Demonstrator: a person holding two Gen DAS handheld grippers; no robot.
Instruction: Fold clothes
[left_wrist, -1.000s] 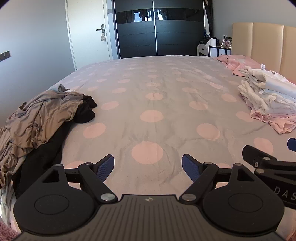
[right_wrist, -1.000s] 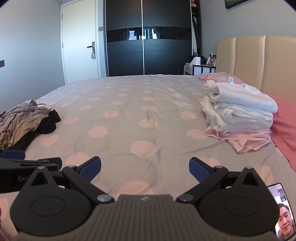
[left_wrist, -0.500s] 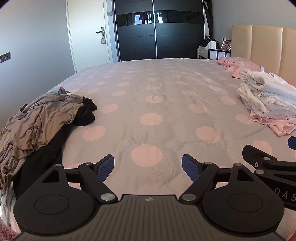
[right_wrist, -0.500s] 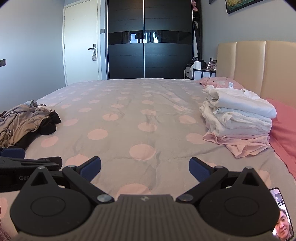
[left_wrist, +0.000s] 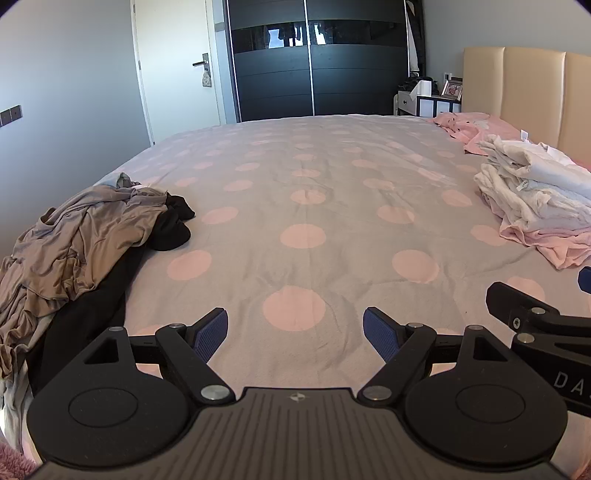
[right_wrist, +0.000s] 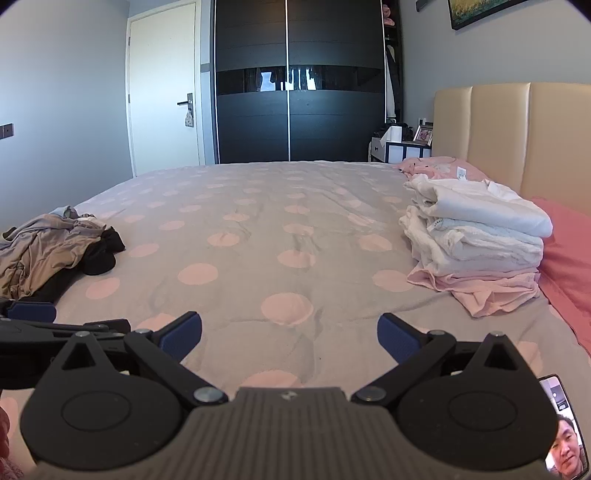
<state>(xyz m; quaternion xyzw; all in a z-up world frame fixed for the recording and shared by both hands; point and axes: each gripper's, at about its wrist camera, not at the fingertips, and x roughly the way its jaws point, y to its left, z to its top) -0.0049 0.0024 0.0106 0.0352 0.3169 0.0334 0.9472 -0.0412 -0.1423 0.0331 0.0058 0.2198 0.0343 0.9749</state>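
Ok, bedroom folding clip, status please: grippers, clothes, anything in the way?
Left gripper open, empty. Right gripper open, empty. Unfolded heap at left bed edge, untouched; folded stack by headboard. Nothing between on the dotted bedspread.

A home bedroom. A wide bed (right_wrist: 295, 206) is filling the room, wearing a grey cover with pink dots, against a padded beige headboard (right_wrist: 517, 136). A dark sliding-door wardrobe (right_wrist: 295, 81) and a white door (right_wrist: 166, 92) are standing behind it, with a nightstand (right_wrist: 399, 151) holding a framed photo.
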